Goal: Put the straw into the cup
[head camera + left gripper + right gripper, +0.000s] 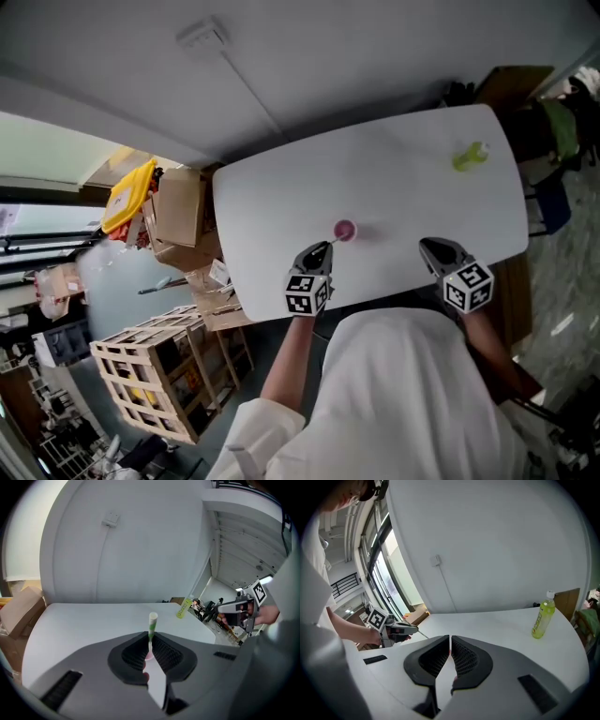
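In the head view the straw is too thin to make out. The left gripper (pixel 149 637) pinches the straw (pixel 153 620) with its long axis upright and its lower end hidden, beside the cup (pixel 345 230). The right gripper (pixel 450 639) has its jaws pressed together, empty.

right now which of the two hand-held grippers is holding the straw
The left hand-held gripper: its jaws pinch the green-and-white striped straw, which sticks out past their tips. The right hand-held gripper has its jaws together with nothing between them.

White table (pixel 394 178), pink cup (pixel 344 230) at centre. Green-and-white striped straw (pixel 152 625). Yellow-green bottle (pixel 471 156), upper right.
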`<action>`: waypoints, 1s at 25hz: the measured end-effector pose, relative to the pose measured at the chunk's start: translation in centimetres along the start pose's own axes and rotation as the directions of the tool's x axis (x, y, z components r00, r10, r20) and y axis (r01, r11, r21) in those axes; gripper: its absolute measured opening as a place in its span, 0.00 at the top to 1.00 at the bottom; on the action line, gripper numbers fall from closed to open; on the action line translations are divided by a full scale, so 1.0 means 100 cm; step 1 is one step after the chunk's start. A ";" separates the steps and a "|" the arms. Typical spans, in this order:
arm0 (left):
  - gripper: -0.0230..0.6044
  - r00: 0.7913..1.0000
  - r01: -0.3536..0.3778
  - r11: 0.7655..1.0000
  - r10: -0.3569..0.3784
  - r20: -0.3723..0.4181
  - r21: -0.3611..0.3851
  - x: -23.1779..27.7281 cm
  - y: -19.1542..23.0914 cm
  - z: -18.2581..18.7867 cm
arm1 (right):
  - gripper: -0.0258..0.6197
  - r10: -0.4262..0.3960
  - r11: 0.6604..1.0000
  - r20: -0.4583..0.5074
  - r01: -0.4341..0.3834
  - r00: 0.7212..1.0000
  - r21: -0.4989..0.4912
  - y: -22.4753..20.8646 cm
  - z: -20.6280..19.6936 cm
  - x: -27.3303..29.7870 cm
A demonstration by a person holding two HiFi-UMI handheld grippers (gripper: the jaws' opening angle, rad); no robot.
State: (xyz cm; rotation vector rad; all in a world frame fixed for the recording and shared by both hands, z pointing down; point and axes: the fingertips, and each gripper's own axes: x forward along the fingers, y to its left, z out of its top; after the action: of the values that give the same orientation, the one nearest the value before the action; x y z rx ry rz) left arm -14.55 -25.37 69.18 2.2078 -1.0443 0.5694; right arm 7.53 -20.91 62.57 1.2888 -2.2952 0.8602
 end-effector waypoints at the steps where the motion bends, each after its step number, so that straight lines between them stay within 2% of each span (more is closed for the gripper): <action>1: 0.92 1.000 0.005 1.000 -0.004 -0.013 0.007 0.005 0.001 -0.002 | 0.90 -0.011 1.000 0.002 0.011 1.000 0.010 0.001 -0.001 0.000; 6: 0.92 0.997 0.019 0.998 -0.015 -0.073 0.059 0.026 0.003 -0.015 | 0.90 -0.042 0.998 -0.015 0.043 0.999 0.049 0.007 -0.017 0.000; 9: 0.92 0.996 0.030 0.997 -0.024 -0.089 0.065 0.035 0.005 -0.020 | 0.90 -0.057 0.996 -0.028 0.059 0.998 0.064 0.008 -0.026 -0.002; 15: 0.91 0.994 0.059 0.997 -0.055 -0.090 0.043 0.044 0.004 -0.027 | 0.90 -0.093 0.992 -0.029 0.095 0.995 0.087 0.008 -0.033 -0.008; 21: 0.82 0.995 0.059 0.998 -0.061 -0.085 -0.024 0.045 0.012 -0.030 | 0.90 -0.105 0.990 -0.020 0.106 0.994 0.088 0.012 -0.033 -0.010; 25: 0.79 0.996 0.053 0.998 -0.055 -0.064 -0.035 0.038 0.016 -0.026 | 0.90 -0.108 0.991 -0.011 0.109 0.994 0.084 0.013 -0.028 -0.011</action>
State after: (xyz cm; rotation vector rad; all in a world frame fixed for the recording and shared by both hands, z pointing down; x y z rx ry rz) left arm -13.89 -26.34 73.94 2.1669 -0.9512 0.5919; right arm 7.02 -17.81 63.54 1.4300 -2.1821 0.9314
